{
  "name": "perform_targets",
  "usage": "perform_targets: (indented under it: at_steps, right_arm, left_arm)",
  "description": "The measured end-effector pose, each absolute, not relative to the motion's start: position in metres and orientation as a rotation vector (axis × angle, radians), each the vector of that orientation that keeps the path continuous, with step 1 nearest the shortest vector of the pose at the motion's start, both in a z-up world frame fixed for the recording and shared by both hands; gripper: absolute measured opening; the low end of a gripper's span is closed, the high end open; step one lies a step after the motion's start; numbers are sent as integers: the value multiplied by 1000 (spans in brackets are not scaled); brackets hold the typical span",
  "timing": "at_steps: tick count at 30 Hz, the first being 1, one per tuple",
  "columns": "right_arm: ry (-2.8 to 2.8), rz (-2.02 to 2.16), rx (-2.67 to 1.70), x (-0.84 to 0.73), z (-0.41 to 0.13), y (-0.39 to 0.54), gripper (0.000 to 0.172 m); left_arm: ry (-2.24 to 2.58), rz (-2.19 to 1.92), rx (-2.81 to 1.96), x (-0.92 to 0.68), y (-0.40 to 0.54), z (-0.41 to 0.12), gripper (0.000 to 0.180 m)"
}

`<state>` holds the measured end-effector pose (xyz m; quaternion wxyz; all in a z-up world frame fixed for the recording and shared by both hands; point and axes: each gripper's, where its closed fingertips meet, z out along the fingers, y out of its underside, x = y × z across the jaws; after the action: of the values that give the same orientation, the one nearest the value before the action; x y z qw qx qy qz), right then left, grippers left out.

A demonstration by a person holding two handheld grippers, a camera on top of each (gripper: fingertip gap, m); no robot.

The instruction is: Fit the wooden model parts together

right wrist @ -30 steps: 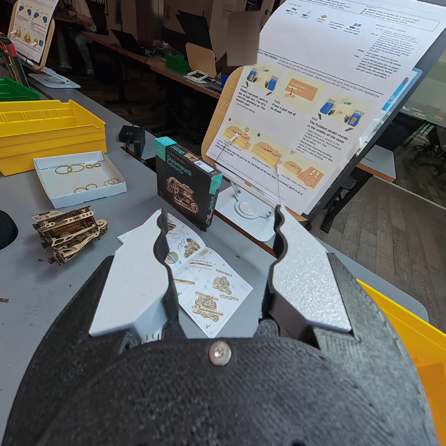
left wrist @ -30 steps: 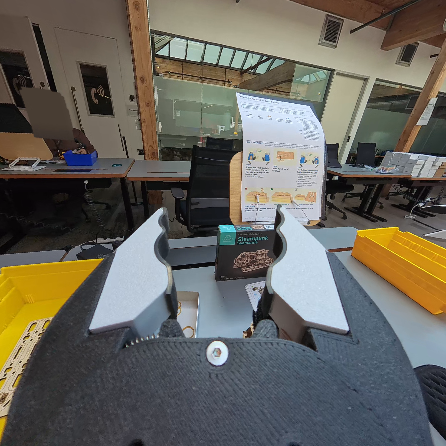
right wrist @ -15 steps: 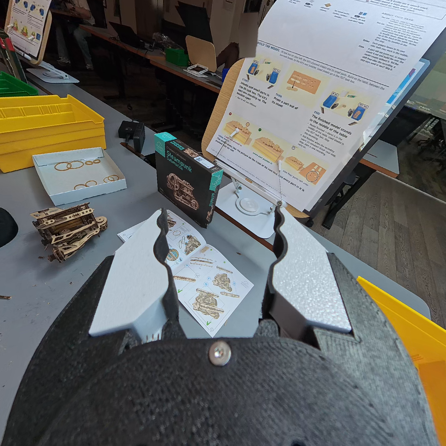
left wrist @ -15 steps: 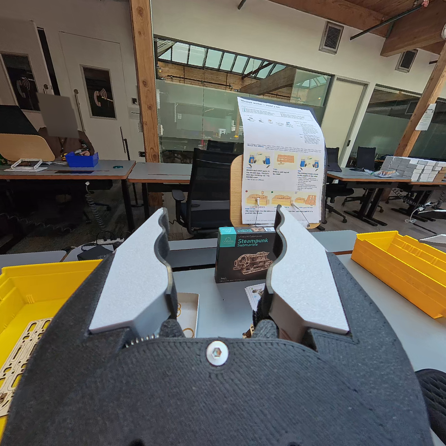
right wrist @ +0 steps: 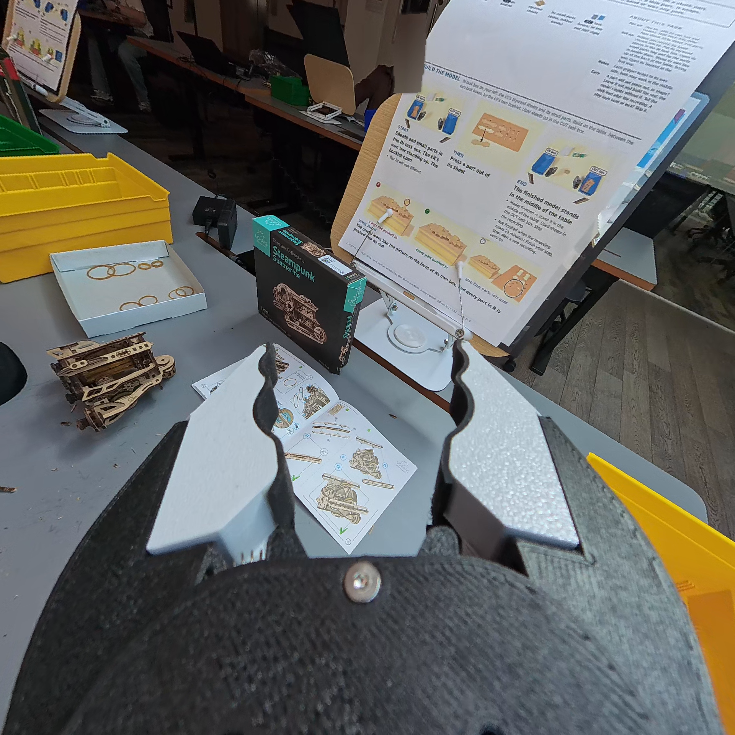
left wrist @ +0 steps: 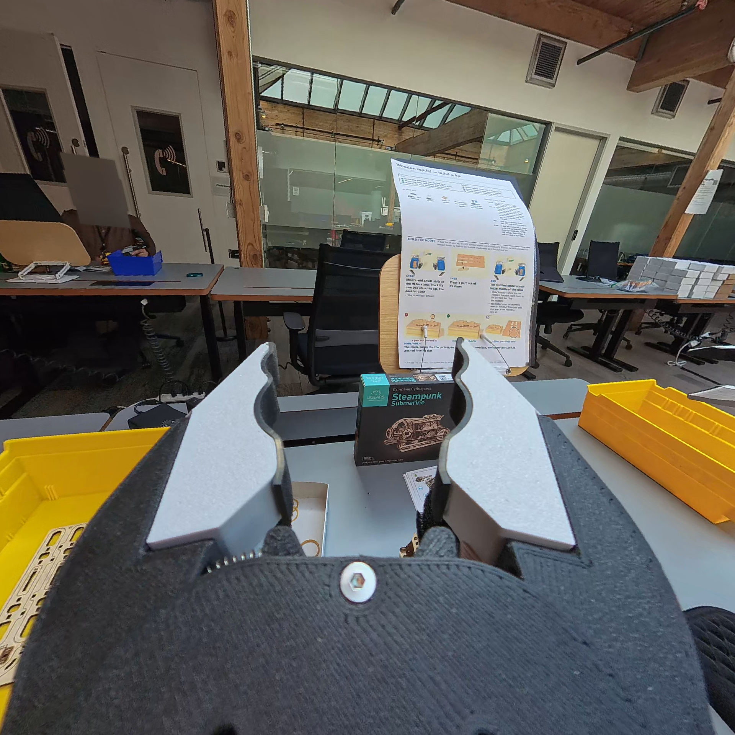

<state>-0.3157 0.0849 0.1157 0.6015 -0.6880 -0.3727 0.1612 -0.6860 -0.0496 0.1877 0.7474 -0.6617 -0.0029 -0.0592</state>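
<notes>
A half-built wooden model [right wrist: 109,380] lies on the grey table [right wrist: 222,342] at the left of the right wrist view. My right gripper [right wrist: 364,354] is open and empty, held above the open booklet [right wrist: 338,453], to the right of the model. My left gripper [left wrist: 366,350] is open and empty, held above the table and facing the upright black kit box [left wrist: 397,421]. A sliver of the model [left wrist: 409,547] shows low between its fingers. A plywood part sheet [left wrist: 32,588] lies in the yellow bin [left wrist: 47,477] at the left.
A white tray [right wrist: 127,286] with rubber bands sits behind the model. Stacked yellow bins [right wrist: 79,207] stand at the far left, another yellow bin [left wrist: 656,437] on the right. An instruction sheet on a stand [right wrist: 497,179] rises behind the kit box [right wrist: 306,294]. The table edge runs just beyond it.
Both grippers stay open and empty. The right gripper has drifted slightly, so the table things sit a little lower in its view. The left view is nearly unchanged.
</notes>
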Motion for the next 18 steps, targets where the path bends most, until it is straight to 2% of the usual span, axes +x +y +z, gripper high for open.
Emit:
perform_targets:
  at_steps: [18]
  right_arm:
    - [-864,337,-1605,-311,114,88,86]
  left_arm:
    - [1,-129,-1453,-684,-49,187,86]
